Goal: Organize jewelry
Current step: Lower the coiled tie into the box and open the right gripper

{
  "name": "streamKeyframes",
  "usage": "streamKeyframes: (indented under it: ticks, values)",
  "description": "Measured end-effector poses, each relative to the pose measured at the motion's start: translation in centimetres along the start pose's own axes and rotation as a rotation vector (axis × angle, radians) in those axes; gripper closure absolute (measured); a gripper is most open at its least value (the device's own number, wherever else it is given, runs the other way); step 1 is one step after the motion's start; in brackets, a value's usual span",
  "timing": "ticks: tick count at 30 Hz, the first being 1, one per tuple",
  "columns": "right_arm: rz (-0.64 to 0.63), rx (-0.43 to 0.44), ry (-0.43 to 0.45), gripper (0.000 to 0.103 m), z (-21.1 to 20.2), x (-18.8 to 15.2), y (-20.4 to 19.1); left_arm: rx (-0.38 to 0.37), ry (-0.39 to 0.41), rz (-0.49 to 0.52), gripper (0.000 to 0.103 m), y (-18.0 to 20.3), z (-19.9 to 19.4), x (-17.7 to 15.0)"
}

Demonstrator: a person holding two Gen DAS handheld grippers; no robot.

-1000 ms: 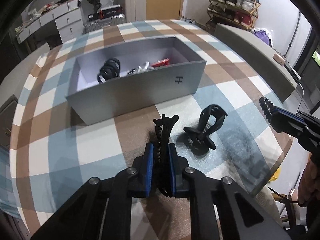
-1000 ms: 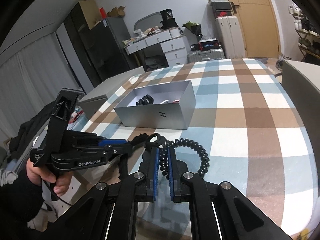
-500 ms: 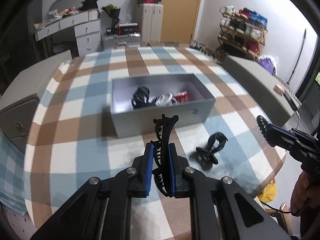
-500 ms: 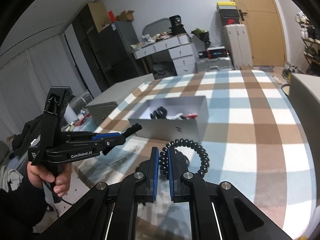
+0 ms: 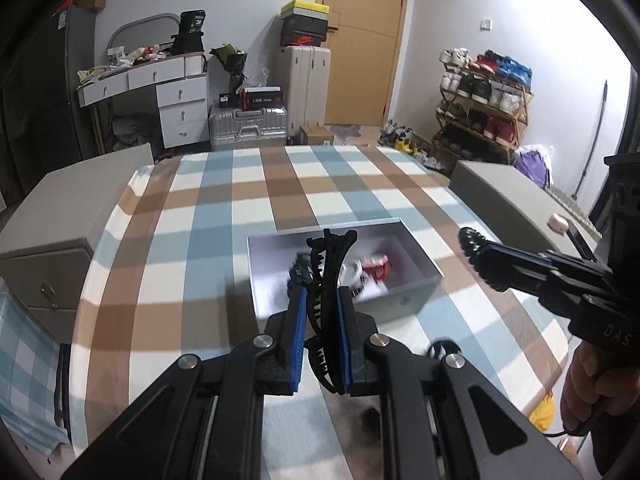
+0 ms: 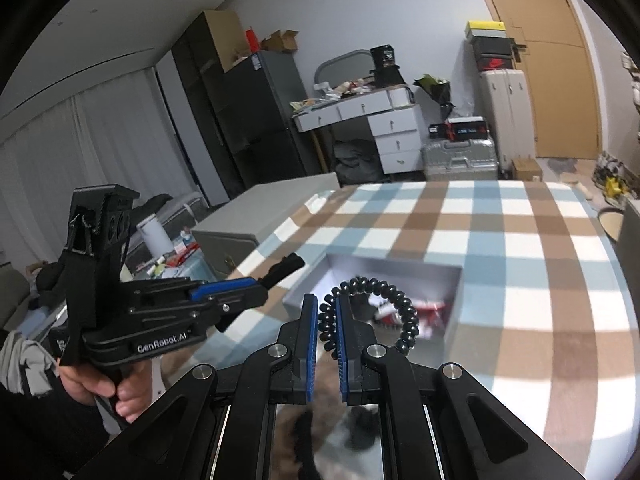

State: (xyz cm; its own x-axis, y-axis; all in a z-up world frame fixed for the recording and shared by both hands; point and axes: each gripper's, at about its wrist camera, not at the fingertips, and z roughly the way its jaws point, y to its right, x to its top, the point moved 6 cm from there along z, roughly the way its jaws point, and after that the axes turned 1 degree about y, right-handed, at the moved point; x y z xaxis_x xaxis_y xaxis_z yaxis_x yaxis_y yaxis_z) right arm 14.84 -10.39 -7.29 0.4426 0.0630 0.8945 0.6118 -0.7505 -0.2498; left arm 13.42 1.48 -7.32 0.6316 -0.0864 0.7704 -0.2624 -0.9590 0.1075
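- The left gripper (image 5: pixel 320 320) points down at a slant toward the grey box (image 5: pixel 416 292), which sits open on the checked tablecloth (image 5: pixel 200 216); its blue pads (image 5: pixel 295 320) are drawn narrow and clamp a black toothed hair clip (image 5: pixel 326 276), which stands upright between them, its forked tip over the box's near wall.
- Seen from the right wrist, the person's left hand (image 6: pixel 116 390) wraps the handle from below, left of the box, with the clip tip (image 6: pixel 286 264) aimed at the box's left corner.
- Inside the box lie a dark piece, a white one and a red one (image 5: pixel 376 266), too blurred to name.
- The right gripper (image 6: pixel 328 320) tilts shallowly toward the box's near side; its pads pinch a black spiral hair tie (image 6: pixel 400 304), whose loop arcs up and to the right, over the box's interior.
- From the left wrist view, the person's right hand (image 5: pixel 592 384) grips that tool's handle, right of the box, beyond the tablecloth's edge.
- Another black item (image 5: pixel 442 350) lies on the tablecloth just in front of the box, mostly hidden.
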Motion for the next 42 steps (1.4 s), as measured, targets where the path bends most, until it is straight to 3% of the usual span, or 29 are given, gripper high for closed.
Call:
streamKeyframes:
  ticks: [10,21,33,34,35,36,37,38,40,42]
  values:
    - [0.002,0.033,-0.004,0.095,4.7,3.0,1.6,-0.064,-0.001,0.016,0.093,-0.2,2.8,2.2]
    - [0.055,0.024,-0.063,0.095,8.0,2.1,4.3,-0.154,-0.068,0.125,0.093,1.5,5.8,2.4]
    - [0.077,0.006,-0.12,0.092,9.6,0.8,5.5,-0.202,-0.126,0.062,0.093,0.9,7.5,2.2]
    - [0.065,-0.022,-0.127,0.091,9.8,0.7,5.6,-0.215,-0.128,0.053,0.091,0.8,7.6,2.1]
    - [0.044,-0.054,-0.139,0.081,10.0,0.5,5.7,-0.212,-0.14,0.048,0.087,0.7,7.8,2.0]
    - [0.04,-0.06,-0.142,0.07,10.0,0.3,5.7,-0.194,-0.157,0.039,0.075,0.5,8.0,1.9]
    - [0.053,-0.051,-0.133,0.064,9.8,0.2,5.9,-0.195,-0.161,0.034,0.064,0.5,8.0,1.8]
    - [0.068,-0.04,-0.124,0.059,9.5,0.2,6.0,-0.198,-0.155,0.029,0.061,0.4,7.8,1.7]
    - [0.083,-0.025,-0.106,0.058,8.8,0.3,6.1,-0.181,-0.122,0.024,0.05,0.2,7.1,1.9]
    - [0.073,-0.039,-0.087,0.05,8.0,0.5,6.1,-0.158,-0.1,0.02,0.044,0.0,6.3,2.1]
